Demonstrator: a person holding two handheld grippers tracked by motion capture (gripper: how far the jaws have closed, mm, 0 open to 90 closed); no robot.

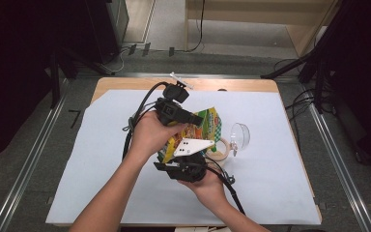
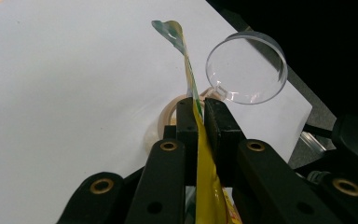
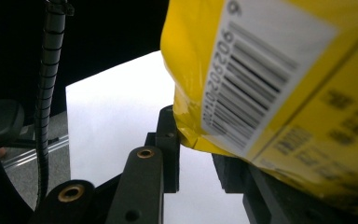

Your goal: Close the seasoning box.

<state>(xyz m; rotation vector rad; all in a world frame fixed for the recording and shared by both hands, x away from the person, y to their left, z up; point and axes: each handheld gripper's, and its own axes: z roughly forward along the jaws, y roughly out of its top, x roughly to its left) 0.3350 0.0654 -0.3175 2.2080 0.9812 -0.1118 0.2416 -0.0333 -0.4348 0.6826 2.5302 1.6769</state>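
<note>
Yellow snack bag, barcode-labelled, edge clamped in left claw, right claw ajar.

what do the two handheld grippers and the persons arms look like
Both tongs are black. The left gripper shows two flat black jaws on arms with brass-coloured rivets. The right gripper carries a white three-cornered plate with dark dots. A black ribbed cable trails from each. The forearms are bare, no sleeves.
</note>
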